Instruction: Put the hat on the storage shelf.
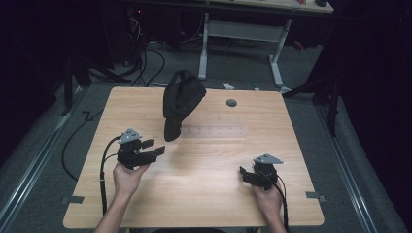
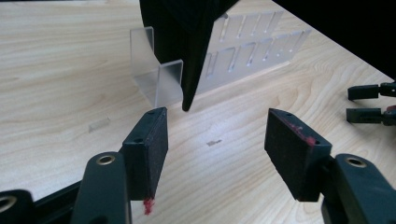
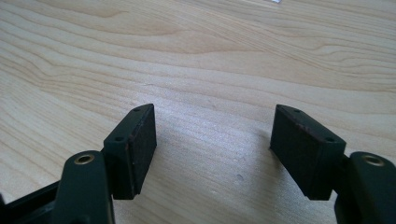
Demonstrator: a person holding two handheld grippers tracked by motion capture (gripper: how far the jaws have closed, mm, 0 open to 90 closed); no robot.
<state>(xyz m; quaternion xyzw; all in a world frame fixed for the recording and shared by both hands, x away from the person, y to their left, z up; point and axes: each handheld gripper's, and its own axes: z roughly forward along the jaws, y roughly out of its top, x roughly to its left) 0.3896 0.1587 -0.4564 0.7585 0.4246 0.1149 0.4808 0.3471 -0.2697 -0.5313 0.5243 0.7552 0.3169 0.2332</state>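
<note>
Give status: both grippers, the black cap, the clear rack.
Left gripper open, empty, aimed at black cap. Right gripper open, empty, low over bare table. Cap sits on clear rack, brim tip hanging down. Nothing between left gripper and cap.

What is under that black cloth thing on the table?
The black cloth hangs over a clear plastic rack with slots, standing on the table. The rack's covered top cannot be seen.

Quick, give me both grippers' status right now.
Left gripper: open, holding nothing, aimed at the black cloth draped on the clear rack.
Right gripper: open, holding nothing, over bare table.
</note>
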